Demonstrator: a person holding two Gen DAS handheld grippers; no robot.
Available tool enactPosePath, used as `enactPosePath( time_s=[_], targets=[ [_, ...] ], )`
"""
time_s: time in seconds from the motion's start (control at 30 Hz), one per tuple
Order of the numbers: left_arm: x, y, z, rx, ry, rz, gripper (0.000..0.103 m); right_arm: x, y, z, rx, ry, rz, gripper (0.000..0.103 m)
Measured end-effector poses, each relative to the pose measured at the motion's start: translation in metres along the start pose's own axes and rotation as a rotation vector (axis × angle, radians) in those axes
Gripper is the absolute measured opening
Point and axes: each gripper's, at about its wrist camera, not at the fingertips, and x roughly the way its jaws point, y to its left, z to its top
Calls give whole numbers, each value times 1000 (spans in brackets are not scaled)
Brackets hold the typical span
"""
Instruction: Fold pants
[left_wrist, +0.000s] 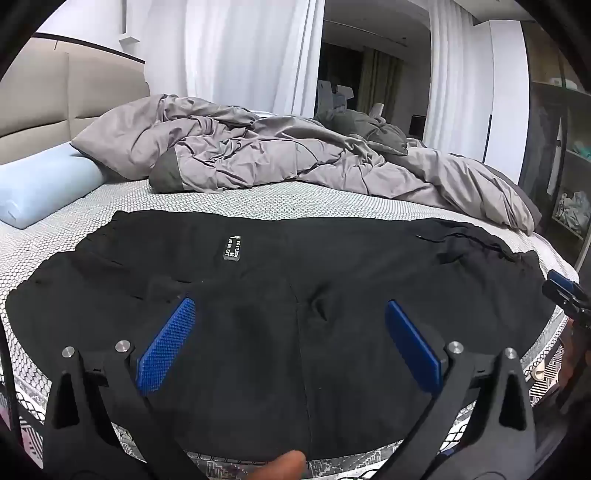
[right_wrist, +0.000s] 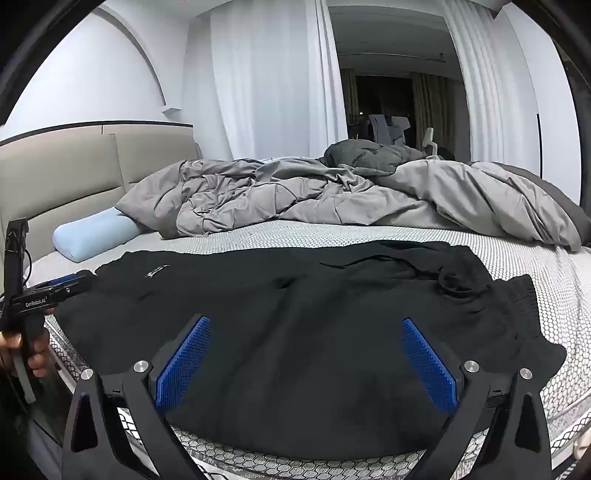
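Pants: black pants (left_wrist: 295, 280) lie spread flat across the near part of the bed (left_wrist: 258, 203), on a white mattress cover with a honeycomb pattern; in the right wrist view they are seen again (right_wrist: 295, 332), reaching almost to the near edge.
Left tool: the left tool (left_wrist: 290, 314) hangs over the middle of the pants with its blue-padded fingers (left_wrist: 166, 347) wide apart and nothing between them.
Right tool: the right tool (right_wrist: 306, 332) hovers over the pants too, its blue pads spread wide and empty.
Only in the left wrist view: a small rectangular label (left_wrist: 232, 248) on the pants with white lettering, too small to read; a fingertip (left_wrist: 291, 467) at the bottom edge; open shelves (left_wrist: 569, 192) at far right; the tip of the right tool at the right edge.
Only in the right wrist view: the left tool from the side at far left, held by a hand (right_wrist: 22, 350); its black body reads "GenRobot.AI" (right_wrist: 36, 302). The label on the pants is a pale blur here.
Both views: a rumpled grey duvet (left_wrist: 295, 155) at the back of the bed, a light blue bolster pillow (left_wrist: 48, 188) by the beige headboard (left_wrist: 55, 99), white curtains (left_wrist: 240, 51).
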Motion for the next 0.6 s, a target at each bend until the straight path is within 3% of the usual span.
enactPosePath(
  time_s=[0.17, 0.6],
  targets=[
    [-1, 7, 0, -1, -12, 6, 102, 8, -3, -2, 49, 28, 12, 103],
    [-2, 5, -1, -4, -20, 17, 102, 9, 0, -3, 24, 31, 5, 103]
  ],
)
